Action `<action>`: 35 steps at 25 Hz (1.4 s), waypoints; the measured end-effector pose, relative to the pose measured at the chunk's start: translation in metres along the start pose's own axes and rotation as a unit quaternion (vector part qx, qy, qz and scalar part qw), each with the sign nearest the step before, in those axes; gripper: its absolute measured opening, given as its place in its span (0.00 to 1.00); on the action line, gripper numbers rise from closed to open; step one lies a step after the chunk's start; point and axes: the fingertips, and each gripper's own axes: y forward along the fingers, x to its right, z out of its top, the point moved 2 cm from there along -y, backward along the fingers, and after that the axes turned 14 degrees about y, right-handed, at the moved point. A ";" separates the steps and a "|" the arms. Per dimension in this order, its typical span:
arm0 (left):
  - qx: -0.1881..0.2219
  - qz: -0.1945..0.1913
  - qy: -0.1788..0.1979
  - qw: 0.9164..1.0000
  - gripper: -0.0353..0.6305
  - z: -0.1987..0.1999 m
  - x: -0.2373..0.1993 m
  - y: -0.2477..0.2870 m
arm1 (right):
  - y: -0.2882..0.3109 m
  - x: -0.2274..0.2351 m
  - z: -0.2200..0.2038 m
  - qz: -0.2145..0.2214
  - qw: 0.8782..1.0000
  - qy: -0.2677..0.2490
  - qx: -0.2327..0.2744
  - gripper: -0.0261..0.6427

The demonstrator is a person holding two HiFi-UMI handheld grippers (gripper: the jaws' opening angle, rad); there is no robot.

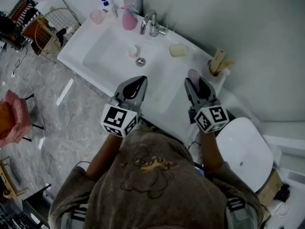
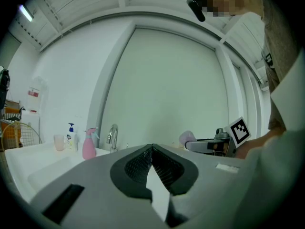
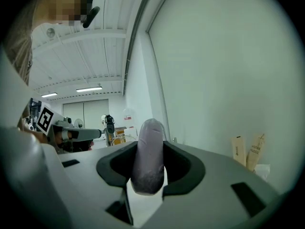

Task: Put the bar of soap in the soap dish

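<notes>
Head view: both grippers are side by side over the near edge of the white sink (image 1: 102,46), pointing across it toward the wall. Left gripper (image 1: 141,80) is clenched, jaws tip to tip, with nothing in them. Right gripper (image 1: 195,79) is grasping the bar of soap (image 1: 193,74), pale lilac, which pokes out past its tips. Soap dish (image 1: 178,50), beige, sits on the sink ledge beyond the right gripper and a little to its left, apart from the soap. The drain (image 1: 140,61) is just ahead of the left gripper's tips and the faucet (image 1: 148,24) farther ahead. A pink spray bottle (image 1: 129,19) stands left of the faucet. Tan packets (image 1: 218,61) stand ahead and to the right of the right gripper. Left gripper view: the dark pads meet in a closed V with nothing between them. A pump bottle (image 2: 71,133) and a cup (image 2: 59,142) are far off to its left. The right gripper is off to its right, with the lilac soap at its nose. Right gripper view: the soap stands on edge, pinched between both pads and filling the gap. The left gripper is off to its left, and the tan packets are to its right against the wall.
</notes>
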 end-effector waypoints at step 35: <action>-0.040 -0.037 -0.017 0.998 0.06 -0.034 -0.052 0.054 | 0.201 0.150 -0.037 -0.073 0.987 -0.062 -0.129 0.27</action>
